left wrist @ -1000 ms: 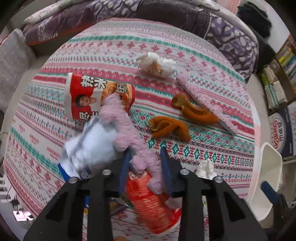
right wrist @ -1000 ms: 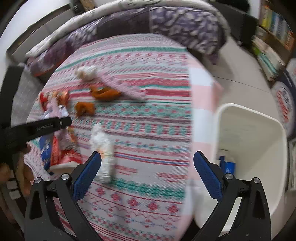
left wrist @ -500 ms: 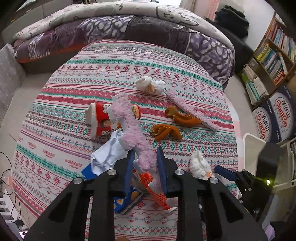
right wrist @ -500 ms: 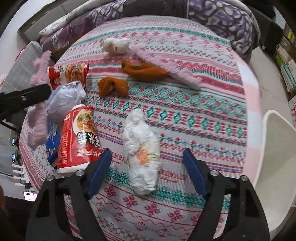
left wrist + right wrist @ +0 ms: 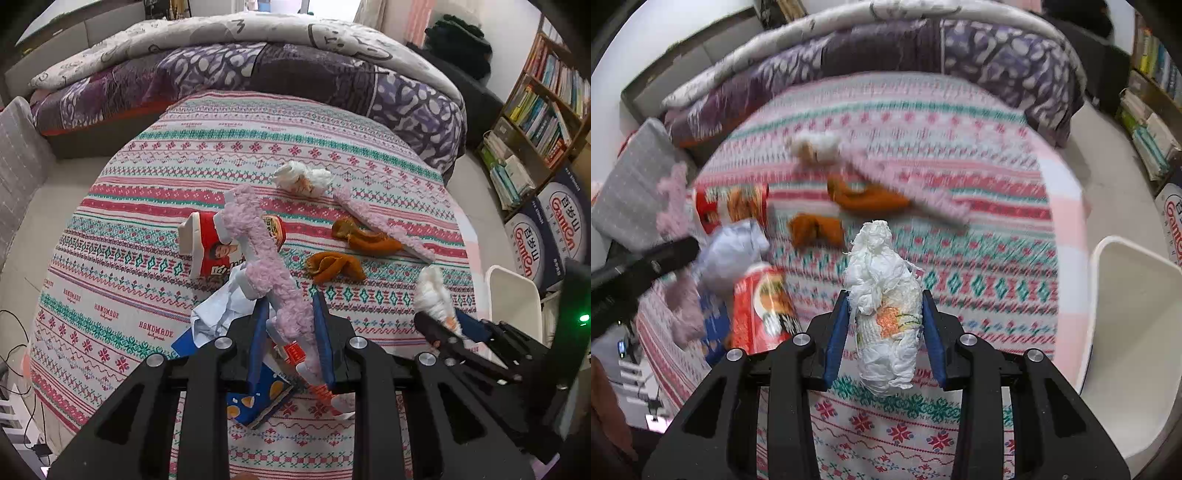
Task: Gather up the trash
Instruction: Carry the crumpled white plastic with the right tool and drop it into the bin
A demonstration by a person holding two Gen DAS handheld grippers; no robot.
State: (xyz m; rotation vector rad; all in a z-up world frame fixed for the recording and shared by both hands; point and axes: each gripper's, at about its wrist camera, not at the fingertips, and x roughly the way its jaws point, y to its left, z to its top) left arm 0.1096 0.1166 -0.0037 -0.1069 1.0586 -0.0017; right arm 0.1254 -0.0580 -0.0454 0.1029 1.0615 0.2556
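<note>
Tissue wad (image 5: 882, 306) gripped, white bin (image 5: 1126, 332) beside

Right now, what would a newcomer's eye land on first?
The crumpled white tissue wad clamped in the right hand-held gripper, near the white plastic bin. Then the fuzzy pink strip pinched in the left hand-held gripper above litter on the patterned tablecloth.

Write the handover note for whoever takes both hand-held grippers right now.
Left hand-held gripper: shut on the pink fuzzy strip, lifted above the table.
Right hand-held gripper: shut on the white paper wad.
White bin: off the table's right edge.
Done: two pieces gripped, neither binned.
Left on the tablecloth: two red noodle cups, orange peels, second pink strip, crumpled paper, far tissue wad, blue packet.
</note>
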